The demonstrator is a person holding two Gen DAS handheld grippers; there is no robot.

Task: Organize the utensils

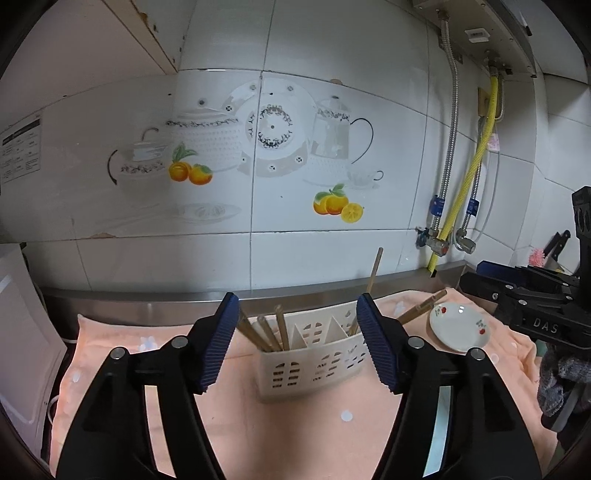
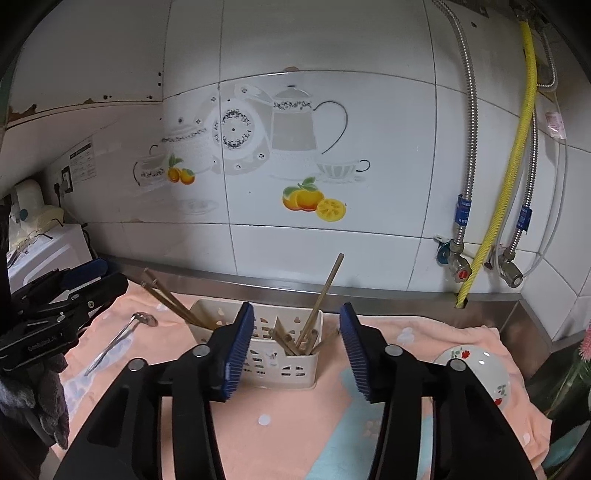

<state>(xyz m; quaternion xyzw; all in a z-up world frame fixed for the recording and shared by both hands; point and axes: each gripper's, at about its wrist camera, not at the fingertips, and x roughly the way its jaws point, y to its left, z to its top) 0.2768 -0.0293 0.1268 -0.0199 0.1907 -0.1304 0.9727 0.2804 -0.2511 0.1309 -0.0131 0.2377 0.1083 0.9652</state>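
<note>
Chopsticks (image 2: pixel 317 306) mostly in caddy (image 2: pixel 258 354); spoon (image 2: pixel 118 339) remains on worktop (image 2: pixel 295 424), possibly others hidden. L tongs (image 1: pixel 295 343) & R tongs (image 2: pixel 293 350) spread, empty

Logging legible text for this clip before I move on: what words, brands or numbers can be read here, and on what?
"DAS": on the body of the right gripper, left wrist view.
Left gripper: white lettering, too blurred to read.
Wall notice: print too small.
Pink tag by the hoses: unreadable.
Blue hose labels: unreadable.
White label on the heater: unreadable.
</note>
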